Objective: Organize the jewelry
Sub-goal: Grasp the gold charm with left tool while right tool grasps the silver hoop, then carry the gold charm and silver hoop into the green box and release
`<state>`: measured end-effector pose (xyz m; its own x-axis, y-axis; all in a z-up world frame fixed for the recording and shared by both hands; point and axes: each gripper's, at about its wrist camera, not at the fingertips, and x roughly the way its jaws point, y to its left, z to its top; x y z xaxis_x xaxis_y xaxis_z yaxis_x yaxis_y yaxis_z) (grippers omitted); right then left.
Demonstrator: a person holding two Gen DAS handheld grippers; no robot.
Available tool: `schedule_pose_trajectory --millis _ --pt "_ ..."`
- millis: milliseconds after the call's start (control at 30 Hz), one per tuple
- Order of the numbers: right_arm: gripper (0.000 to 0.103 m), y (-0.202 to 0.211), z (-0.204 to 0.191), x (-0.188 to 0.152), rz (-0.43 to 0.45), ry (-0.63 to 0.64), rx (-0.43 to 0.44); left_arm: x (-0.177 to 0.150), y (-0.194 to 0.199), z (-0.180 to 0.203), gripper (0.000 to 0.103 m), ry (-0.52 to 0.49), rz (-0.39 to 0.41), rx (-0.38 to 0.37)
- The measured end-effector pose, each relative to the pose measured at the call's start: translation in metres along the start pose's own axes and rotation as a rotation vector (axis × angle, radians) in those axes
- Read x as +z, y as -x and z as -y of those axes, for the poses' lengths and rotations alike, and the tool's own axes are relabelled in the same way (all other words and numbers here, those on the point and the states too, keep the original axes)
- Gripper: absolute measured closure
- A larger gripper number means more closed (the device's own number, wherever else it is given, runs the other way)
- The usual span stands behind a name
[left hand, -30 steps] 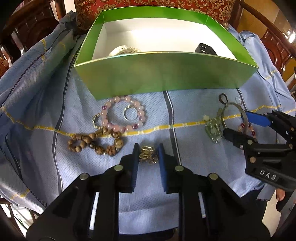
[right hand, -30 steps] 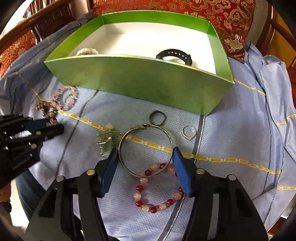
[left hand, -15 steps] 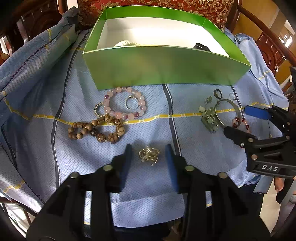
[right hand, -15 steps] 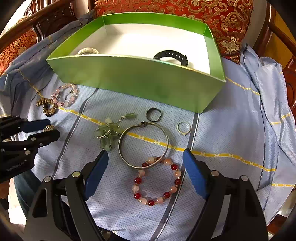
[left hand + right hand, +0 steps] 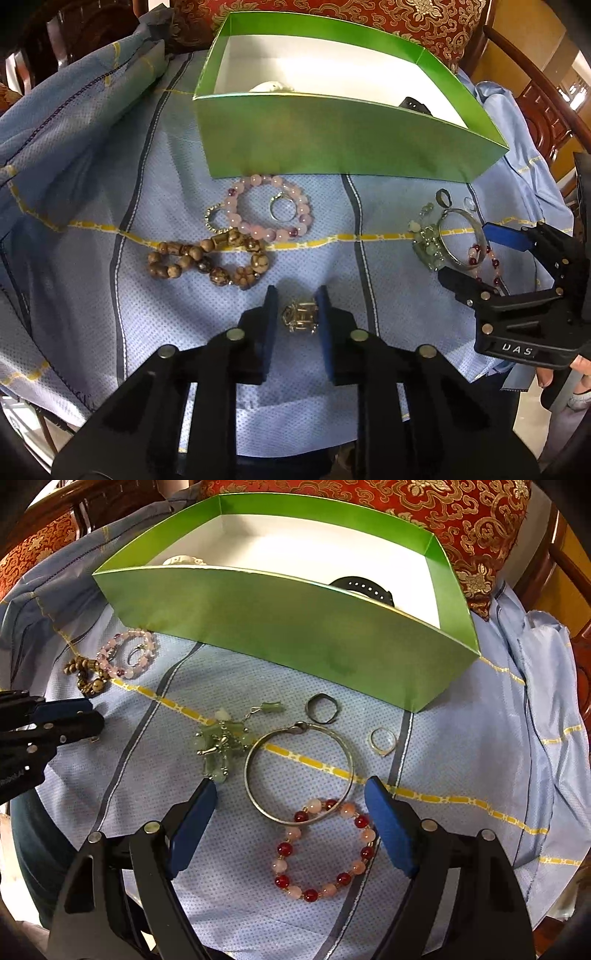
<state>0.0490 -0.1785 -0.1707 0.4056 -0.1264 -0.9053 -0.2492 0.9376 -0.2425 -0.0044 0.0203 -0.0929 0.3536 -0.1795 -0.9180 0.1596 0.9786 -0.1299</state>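
Left gripper [image 5: 297,319] closing around small gold trinket [image 5: 301,317] on blue cloth [image 5: 184,314]. Right gripper [image 5: 291,823] spread wide over silver bangle [image 5: 299,771], near side of green box [image 5: 295,635].

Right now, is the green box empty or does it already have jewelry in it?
Not empty. Inside the green box, a black band lies by the right wall and a pale piece sits at the left; the rest is hidden.

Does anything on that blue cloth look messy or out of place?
Yes: the silver bangle overlaps the red and pink bead bracelet, and the green bead piece lies bunched against it. Nothing looks broken.
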Motion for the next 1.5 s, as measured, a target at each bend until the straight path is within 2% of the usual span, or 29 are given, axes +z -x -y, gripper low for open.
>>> schedule_pose_trajectory --millis 533,667,800,1067,1267,1400,1500 --pt "0.023 -0.002 0.007 0.001 -0.002 -0.048 0.019 -0.002 -0.002 0.022 0.081 -0.068 -0.006 0.075" --pt "0.031 -0.002 0.009 0.001 -0.004 -0.052 0.046 -0.004 -0.001 0.022 0.083 -0.073 -0.007 0.085" --pt "0.044 0.001 0.007 0.002 0.002 -0.045 0.051 -0.003 -0.002 0.024 0.087 -0.072 -0.007 0.09" --pt "0.045 0.008 0.014 0.0 0.018 -0.067 0.07 0.002 0.007 0.02 0.089 -0.069 0.011 0.087" --pt "0.045 0.046 0.03 0.01 0.103 -0.1 0.103 0.022 0.034 0.018 0.089 -0.066 0.077 0.07" --pt "0.045 0.08 0.041 0.037 0.208 -0.105 0.128 0.055 0.054 0.018 0.089 -0.08 0.144 0.079" --pt "0.045 0.089 0.051 0.06 0.254 -0.117 0.12 0.083 0.061 0.017 0.089 -0.086 0.184 0.071"
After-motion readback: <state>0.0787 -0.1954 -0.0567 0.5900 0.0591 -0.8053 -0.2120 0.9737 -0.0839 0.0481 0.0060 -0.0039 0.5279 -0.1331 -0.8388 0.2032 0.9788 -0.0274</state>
